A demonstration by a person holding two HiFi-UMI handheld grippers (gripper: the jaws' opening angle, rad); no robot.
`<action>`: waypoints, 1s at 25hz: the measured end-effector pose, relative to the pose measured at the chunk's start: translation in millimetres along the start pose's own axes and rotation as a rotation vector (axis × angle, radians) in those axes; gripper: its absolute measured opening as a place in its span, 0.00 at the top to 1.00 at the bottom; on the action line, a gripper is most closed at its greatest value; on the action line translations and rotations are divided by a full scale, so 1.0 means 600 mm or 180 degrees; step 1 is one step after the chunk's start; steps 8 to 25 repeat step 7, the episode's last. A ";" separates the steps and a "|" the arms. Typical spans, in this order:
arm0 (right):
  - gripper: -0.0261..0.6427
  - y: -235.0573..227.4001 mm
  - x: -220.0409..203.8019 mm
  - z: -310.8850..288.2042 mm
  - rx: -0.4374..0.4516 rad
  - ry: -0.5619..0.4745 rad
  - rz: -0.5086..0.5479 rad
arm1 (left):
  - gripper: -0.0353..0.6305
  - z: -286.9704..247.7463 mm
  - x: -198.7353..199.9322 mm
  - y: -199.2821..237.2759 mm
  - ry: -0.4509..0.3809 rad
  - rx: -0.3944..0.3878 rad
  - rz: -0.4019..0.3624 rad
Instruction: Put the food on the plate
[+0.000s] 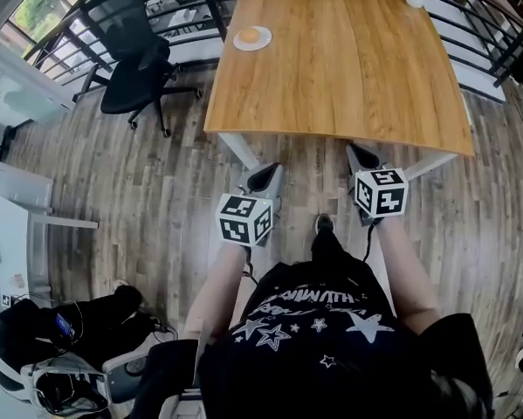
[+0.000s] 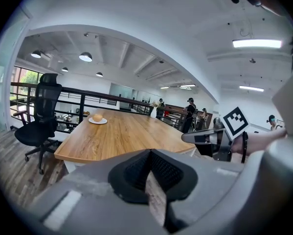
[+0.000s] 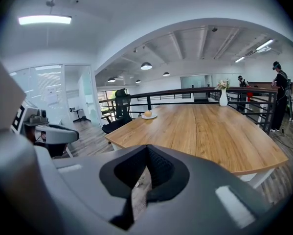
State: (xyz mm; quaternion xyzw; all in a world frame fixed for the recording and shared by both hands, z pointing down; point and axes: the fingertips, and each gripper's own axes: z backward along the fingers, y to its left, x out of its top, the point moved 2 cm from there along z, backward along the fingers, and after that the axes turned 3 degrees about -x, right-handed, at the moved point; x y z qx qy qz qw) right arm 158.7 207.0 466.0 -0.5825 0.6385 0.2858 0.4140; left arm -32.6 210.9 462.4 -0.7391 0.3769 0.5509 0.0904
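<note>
Left gripper (image 1: 263, 178) and right gripper (image 1: 363, 157) hang with jaws closed, empty. Round food (image 1: 254, 34) on the plate (image 1: 240, 43) looks light and soft: pinch its sides gently.

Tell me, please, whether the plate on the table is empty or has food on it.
Not empty: a round orange-brown food item sits on the white plate, near the far left corner of the wooden table.

Wooden table (image 1: 348, 68) bears a plate (image 1: 241, 42) with round food (image 1: 253, 35) near its far left edge. Left gripper (image 1: 262, 178) and right gripper (image 1: 362, 155) sit short of the near edge. Black chair (image 1: 134, 68) stands left.
</note>
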 end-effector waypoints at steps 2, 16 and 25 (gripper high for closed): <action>0.96 0.005 -0.013 0.012 -0.0015 -0.0003 -0.0009 | 0.94 0.008 -0.007 -0.005 -0.0011 -0.0001 -0.0011; 0.96 0.013 -0.005 0.036 0.0022 -0.0034 0.0031 | 0.94 0.018 0.004 -0.018 -0.0057 0.0029 -0.0020; 0.96 0.013 -0.005 0.036 0.0022 -0.0034 0.0031 | 0.94 0.018 0.004 -0.018 -0.0057 0.0029 -0.0020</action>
